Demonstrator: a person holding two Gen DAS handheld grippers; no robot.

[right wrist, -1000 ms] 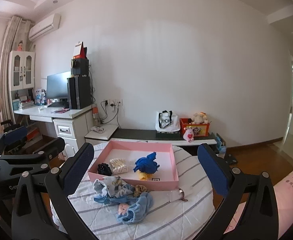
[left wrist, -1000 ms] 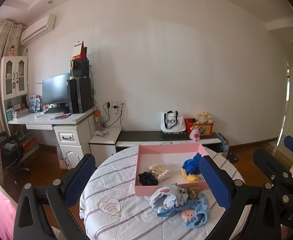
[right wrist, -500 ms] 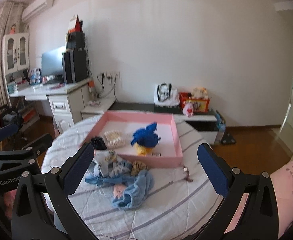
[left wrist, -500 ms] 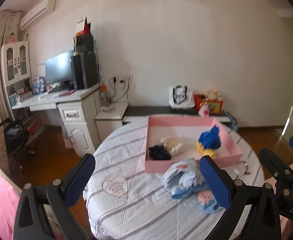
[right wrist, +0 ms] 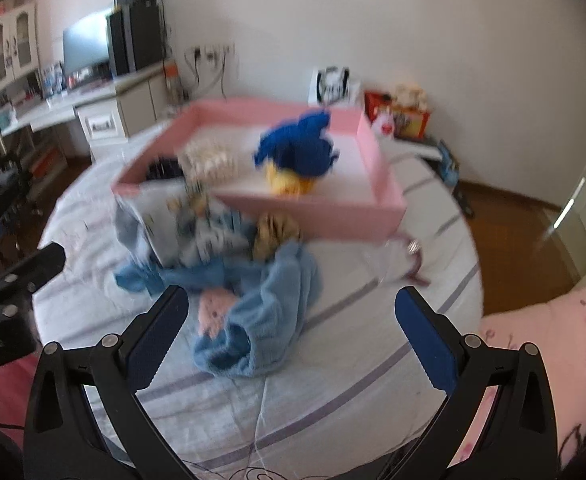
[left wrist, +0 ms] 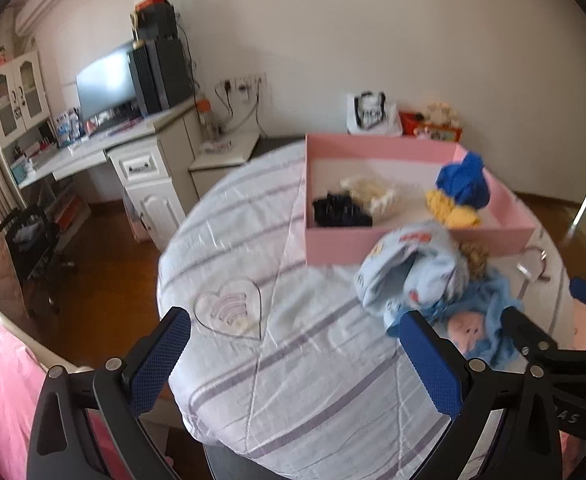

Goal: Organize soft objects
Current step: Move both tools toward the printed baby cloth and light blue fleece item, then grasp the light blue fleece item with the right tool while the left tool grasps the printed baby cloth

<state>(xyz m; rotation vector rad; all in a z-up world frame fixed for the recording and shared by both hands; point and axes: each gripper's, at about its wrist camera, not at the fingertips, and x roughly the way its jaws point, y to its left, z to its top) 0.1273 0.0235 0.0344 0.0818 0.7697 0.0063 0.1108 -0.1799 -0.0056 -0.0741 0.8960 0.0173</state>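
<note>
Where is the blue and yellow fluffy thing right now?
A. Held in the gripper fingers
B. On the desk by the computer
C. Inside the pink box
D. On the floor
C. The blue and yellow soft item sits inside the pink box on the round table, beside a cream item and a black one; both grippers are open and hold nothing.

Round table, covered with white cloth with purple stripes; heart outline printed at 8 o'clock. Pink tray lies on cloth at 1 o'clock, far side. Heap of light blue clothes at 3 o'clock, touching tray front wall. Small metal ring at right of heap, beside tray corner.
</note>
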